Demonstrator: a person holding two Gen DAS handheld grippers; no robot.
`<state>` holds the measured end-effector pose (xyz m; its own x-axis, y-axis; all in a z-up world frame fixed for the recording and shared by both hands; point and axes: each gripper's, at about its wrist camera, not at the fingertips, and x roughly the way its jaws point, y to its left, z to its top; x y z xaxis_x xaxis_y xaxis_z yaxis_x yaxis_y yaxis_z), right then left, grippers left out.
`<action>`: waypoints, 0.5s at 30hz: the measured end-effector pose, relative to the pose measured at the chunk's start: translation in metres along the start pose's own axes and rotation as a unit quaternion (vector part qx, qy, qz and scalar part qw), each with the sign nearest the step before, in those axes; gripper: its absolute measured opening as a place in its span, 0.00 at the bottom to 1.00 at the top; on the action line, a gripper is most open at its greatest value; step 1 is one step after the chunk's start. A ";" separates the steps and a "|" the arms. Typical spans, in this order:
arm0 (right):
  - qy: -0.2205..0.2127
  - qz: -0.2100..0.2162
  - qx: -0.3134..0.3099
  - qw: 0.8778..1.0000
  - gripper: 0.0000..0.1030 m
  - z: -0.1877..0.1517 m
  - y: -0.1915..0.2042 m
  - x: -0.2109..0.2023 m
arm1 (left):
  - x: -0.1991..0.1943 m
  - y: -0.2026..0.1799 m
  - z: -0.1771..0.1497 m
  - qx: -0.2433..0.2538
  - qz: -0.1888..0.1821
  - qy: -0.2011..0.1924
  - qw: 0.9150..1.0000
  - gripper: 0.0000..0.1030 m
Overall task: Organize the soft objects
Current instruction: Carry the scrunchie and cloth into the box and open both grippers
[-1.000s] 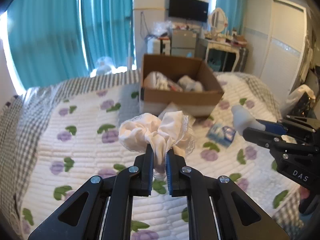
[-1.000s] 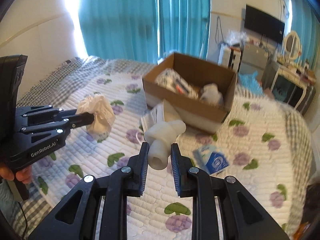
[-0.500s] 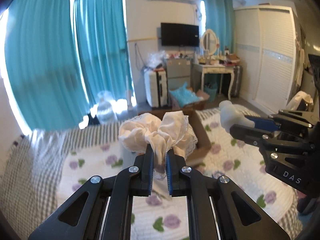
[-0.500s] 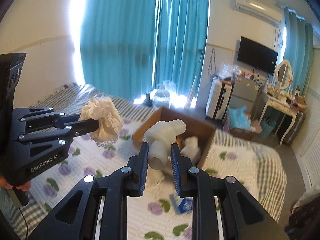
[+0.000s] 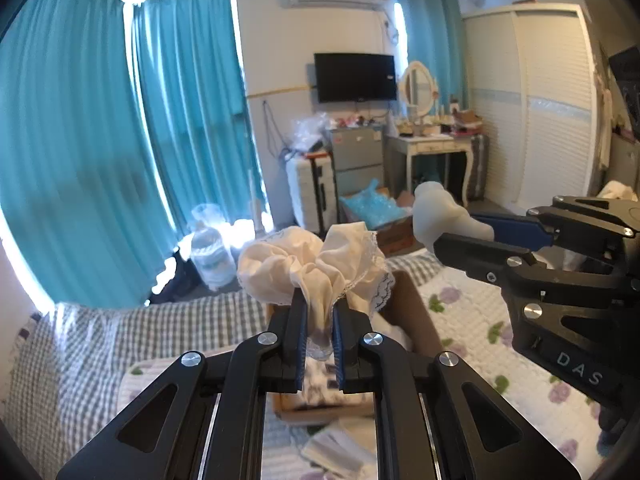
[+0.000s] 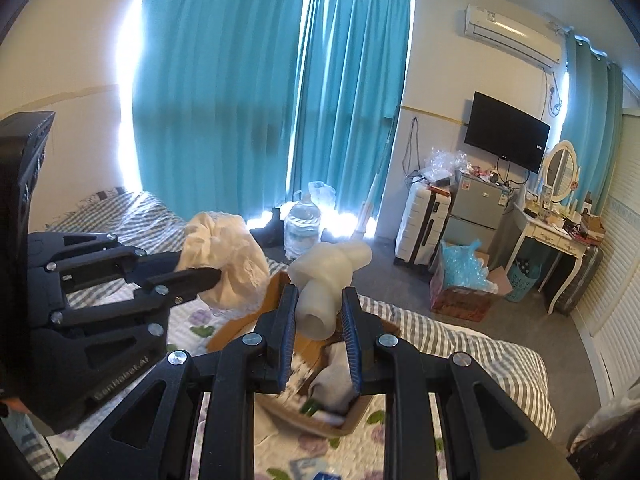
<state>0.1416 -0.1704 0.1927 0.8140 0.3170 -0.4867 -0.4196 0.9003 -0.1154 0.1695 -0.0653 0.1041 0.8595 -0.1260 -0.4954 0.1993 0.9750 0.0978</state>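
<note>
My left gripper (image 5: 319,312) is shut on a cream lace-trimmed cloth (image 5: 308,264) and holds it in the air above the open cardboard box (image 5: 416,316) on the bed. The cloth also shows in the right wrist view (image 6: 228,264). My right gripper (image 6: 318,312) is shut on a white knotted soft piece (image 6: 326,280), also above the box (image 6: 240,328). This piece shows in the left wrist view (image 5: 444,216) to the right of the cloth. The box holds several soft items, including a grey one (image 6: 336,372).
The bed has a white quilt with purple flowers (image 5: 472,320) and a grey checked sheet (image 5: 100,336). Small packets lie in front of the box (image 5: 340,448). Beyond the bed stand teal curtains (image 6: 260,100), a water jug (image 6: 302,224), a suitcase (image 6: 420,220) and a dressing table (image 6: 556,236).
Both grippers have risen and moved forward over the box, each still holding its item. The box now lies below the fingers instead of ahead of them.
</note>
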 end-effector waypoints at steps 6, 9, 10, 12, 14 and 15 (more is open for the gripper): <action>0.018 -0.005 -0.003 1.000 0.21 -0.001 -0.013 0.049 | 0.046 0.001 -0.003 -0.004 0.000 0.018 1.000 0.09; 0.031 -0.006 0.001 0.999 0.21 -0.007 -0.022 0.076 | 0.069 0.003 -0.007 -0.007 0.002 0.030 1.000 0.09; 0.035 -0.008 0.003 0.999 0.21 -0.009 -0.025 0.085 | 0.077 0.002 -0.009 -0.007 0.002 0.035 0.999 0.09; 0.042 -0.006 0.009 0.999 0.21 -0.014 -0.033 0.100 | 0.093 0.003 -0.014 -0.010 -0.001 0.044 0.999 0.09; 0.050 -0.002 0.015 0.999 0.21 -0.019 -0.038 0.117 | 0.107 0.001 -0.019 -0.011 -0.001 0.054 0.998 0.09; 0.057 -0.003 0.016 0.998 0.21 -0.023 -0.040 0.128 | 0.114 -0.002 -0.021 -0.011 -0.002 0.058 0.998 0.09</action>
<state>0.2535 -0.1730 0.1148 0.7648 0.2777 -0.5813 -0.4005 0.9117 -0.0913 0.2577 -0.0774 0.0294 0.7976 -0.1094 -0.5932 0.1917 0.9784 0.0773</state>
